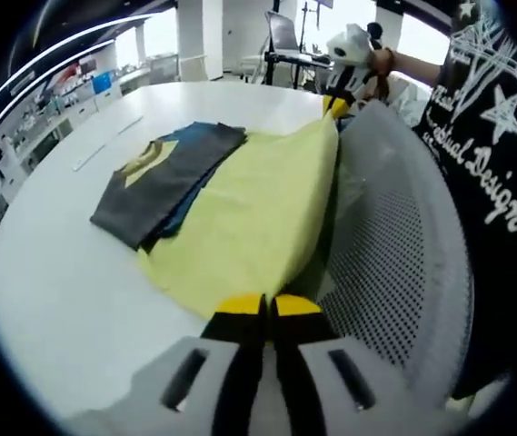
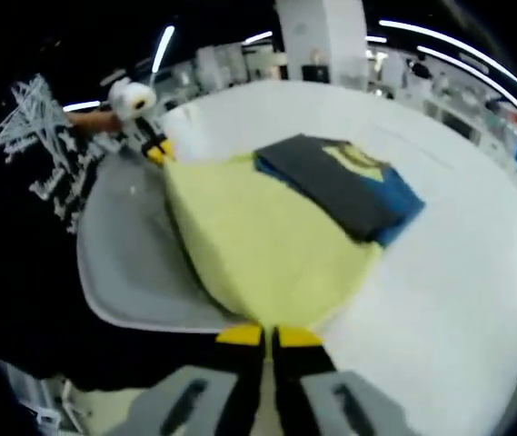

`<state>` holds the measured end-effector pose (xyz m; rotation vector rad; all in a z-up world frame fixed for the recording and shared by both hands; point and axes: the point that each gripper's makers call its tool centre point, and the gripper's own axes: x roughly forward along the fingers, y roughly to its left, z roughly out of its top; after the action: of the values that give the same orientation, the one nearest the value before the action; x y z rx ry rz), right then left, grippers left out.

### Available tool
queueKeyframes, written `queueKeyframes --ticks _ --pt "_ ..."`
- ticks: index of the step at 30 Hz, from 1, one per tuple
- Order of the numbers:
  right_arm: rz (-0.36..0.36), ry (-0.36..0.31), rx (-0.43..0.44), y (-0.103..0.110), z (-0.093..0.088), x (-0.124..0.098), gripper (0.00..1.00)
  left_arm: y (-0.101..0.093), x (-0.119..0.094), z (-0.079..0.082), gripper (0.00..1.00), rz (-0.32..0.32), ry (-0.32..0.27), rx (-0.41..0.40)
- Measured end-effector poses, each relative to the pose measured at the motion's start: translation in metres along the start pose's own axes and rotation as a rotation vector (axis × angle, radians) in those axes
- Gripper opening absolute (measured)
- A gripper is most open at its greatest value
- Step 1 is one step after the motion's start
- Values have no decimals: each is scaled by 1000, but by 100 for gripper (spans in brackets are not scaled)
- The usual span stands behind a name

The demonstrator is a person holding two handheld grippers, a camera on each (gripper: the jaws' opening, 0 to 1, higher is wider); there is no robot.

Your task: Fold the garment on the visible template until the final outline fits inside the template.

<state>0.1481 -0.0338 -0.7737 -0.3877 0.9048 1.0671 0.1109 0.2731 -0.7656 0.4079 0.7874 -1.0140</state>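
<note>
Two grippers clamp opposite corners of the yellow garment (image 1: 253, 218). The left gripper (image 1: 269, 307) has its jaws closed on the near corner; the right gripper (image 2: 270, 337) likewise pinches its corner. The cloth stretches between them across the white table (image 1: 67, 282) edge, partly overlying the grey mesh chair (image 1: 394, 245). A folded dark garment (image 1: 163, 182) lies on its far side.
</note>
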Motion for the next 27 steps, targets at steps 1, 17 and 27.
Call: queueKeyframes --ticks 1,17,27 --pt "-6 -6 -4 -1 2 -1 0 2 -1 2 0 5 -4 3" --pt "-102 -55 -69 -32 41 -17 0 31 -17 39 0 98 -77 37" --pt "-147 -66 -127 -53 64 -19 0 63 -18 62 0 146 -99 64"
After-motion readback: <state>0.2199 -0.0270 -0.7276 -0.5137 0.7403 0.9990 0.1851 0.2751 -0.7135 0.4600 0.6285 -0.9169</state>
